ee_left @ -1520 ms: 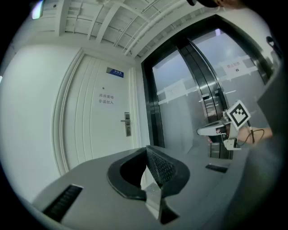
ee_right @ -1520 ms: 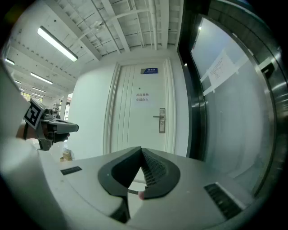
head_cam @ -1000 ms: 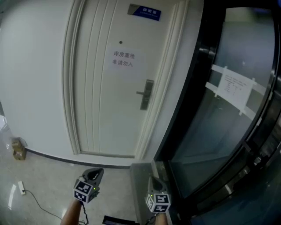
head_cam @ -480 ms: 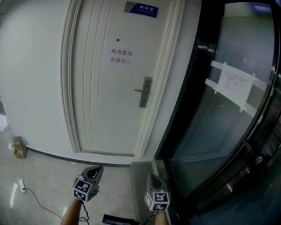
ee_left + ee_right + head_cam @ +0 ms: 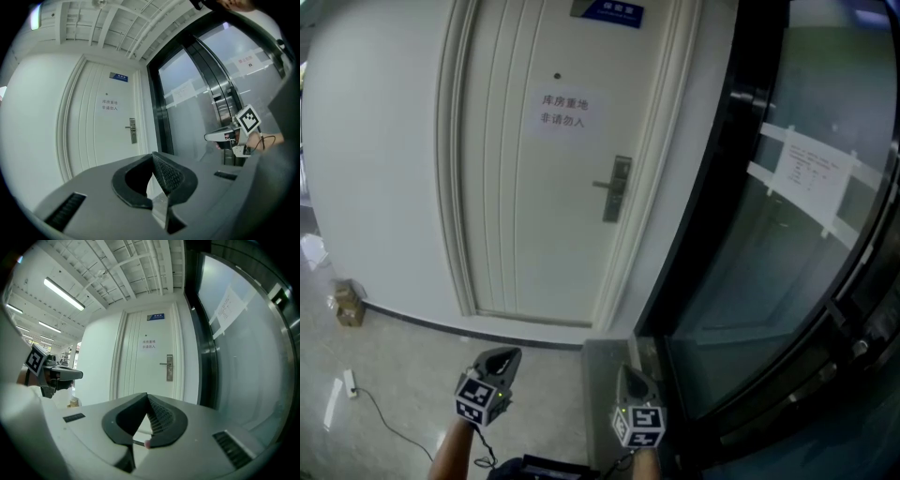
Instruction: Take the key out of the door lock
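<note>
**Stance before the closed door, both grippers carried low.**
The white door (image 5: 534,187) is faced squarely, with a dark-framed glass wall (image 5: 787,244) to its right. The lock plate (image 5: 618,189), with its lever, is set near the door's right edge. The key is presumed to sit there, but is too small to be made out. The left gripper (image 5: 501,358) and right gripper (image 5: 630,379) are held well apart from the door, each clenched tip to tip on nothing, probably because the lock is judged out of reach.
</note>
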Motion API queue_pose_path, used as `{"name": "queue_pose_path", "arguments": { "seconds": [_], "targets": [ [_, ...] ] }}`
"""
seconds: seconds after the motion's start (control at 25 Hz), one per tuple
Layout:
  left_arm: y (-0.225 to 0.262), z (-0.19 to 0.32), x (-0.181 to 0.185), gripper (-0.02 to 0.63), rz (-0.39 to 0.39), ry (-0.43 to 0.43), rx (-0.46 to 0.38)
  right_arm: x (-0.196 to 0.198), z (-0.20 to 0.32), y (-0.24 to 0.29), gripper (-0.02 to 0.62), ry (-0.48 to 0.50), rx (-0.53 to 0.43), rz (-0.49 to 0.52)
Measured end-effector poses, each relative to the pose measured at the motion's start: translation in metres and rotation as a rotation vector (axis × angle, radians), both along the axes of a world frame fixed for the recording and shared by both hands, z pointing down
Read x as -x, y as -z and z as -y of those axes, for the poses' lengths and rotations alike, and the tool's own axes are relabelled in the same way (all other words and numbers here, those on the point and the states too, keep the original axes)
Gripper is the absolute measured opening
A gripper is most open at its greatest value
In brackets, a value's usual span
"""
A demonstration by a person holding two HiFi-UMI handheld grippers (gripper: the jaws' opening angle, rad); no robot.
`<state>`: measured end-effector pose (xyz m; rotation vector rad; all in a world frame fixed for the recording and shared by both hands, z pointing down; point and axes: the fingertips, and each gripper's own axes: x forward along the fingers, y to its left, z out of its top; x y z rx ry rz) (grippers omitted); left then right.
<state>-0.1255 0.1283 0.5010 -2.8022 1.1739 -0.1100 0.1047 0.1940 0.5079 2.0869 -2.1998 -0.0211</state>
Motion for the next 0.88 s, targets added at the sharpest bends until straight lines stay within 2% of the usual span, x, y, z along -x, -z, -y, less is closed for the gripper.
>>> {"name": "queue_pose_path", "arguments": {
  "seconds": [0.44, 0.88],
  "targets": [
    [-0.003, 0.037, -0.015, 0.008, 0.008, -0.011, 0.004, -0.013, 0.035, -0.001, 0.012, -0.009, -0.003, 0.006],
    [0.006, 0.12, -0.032, 0.008, 0.003, -0.021, 0.003, -0.026, 0.117, 0.003, 0.012, -0.013, 0.0, 0.011]
  ]
}}
